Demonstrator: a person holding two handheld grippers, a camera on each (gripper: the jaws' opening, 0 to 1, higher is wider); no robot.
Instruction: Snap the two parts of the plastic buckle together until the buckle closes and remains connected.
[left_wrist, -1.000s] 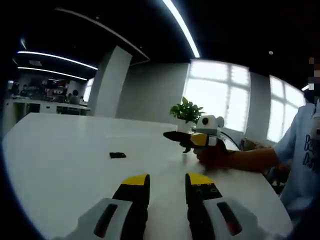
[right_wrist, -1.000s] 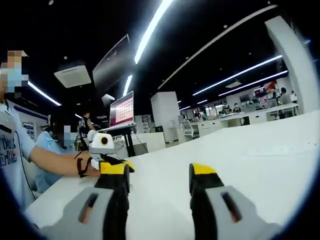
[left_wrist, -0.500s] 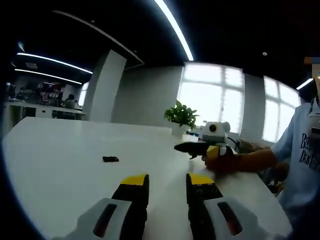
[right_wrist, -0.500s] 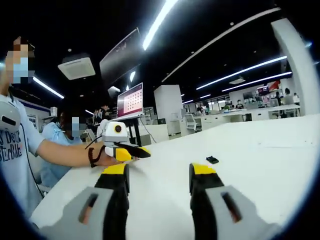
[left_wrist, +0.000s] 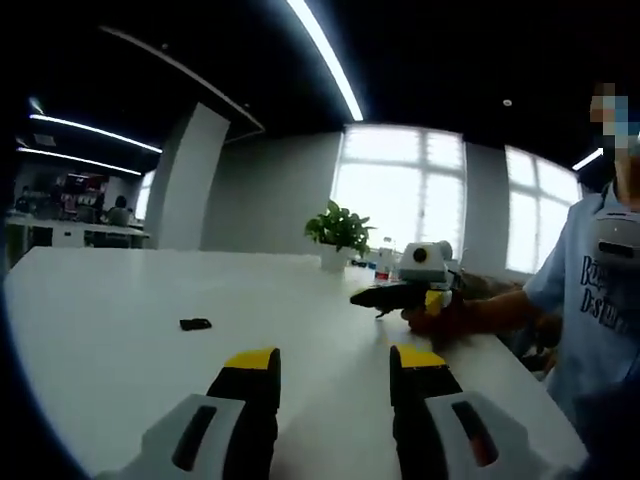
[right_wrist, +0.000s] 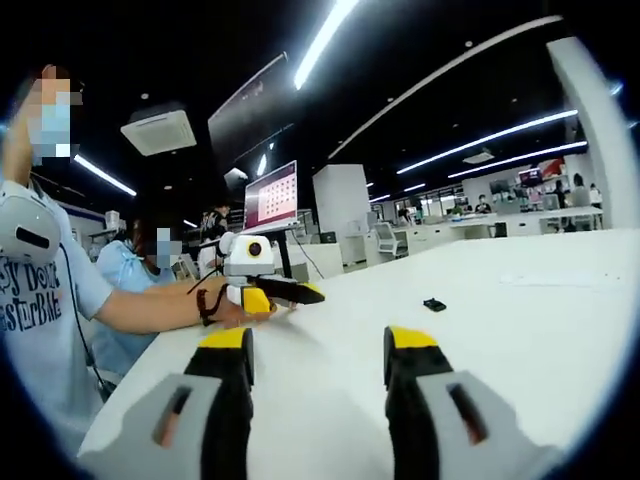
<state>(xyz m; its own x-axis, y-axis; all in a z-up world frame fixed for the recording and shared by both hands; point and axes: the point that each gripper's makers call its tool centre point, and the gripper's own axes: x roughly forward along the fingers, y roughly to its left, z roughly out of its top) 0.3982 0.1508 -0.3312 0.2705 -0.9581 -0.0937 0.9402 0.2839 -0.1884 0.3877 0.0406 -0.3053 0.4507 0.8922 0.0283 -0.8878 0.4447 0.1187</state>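
Observation:
A small black buckle piece (left_wrist: 195, 324) lies alone on the white table (left_wrist: 100, 300), far ahead and left of my left gripper (left_wrist: 335, 357). That gripper is open, its yellow-tipped jaws apart with nothing between them. In the right gripper view the same black piece (right_wrist: 434, 304) lies ahead and to the right of my right gripper (right_wrist: 318, 340), also open and holding nothing. Each gripper appears in the other's view, held in a hand just above the table: the right gripper (left_wrist: 398, 293) and the left gripper (right_wrist: 268, 289).
A person in a light blue shirt (left_wrist: 600, 300) stands at the table's edge, holding both grippers. A potted plant (left_wrist: 340, 230) stands at the table's far side by the windows. A monitor (right_wrist: 270, 197) and other desks lie beyond the table.
My left gripper's jaws have spread a little wider. Both cameras have swung, and the black buckle piece has come into the right gripper view. The piece itself has not moved.

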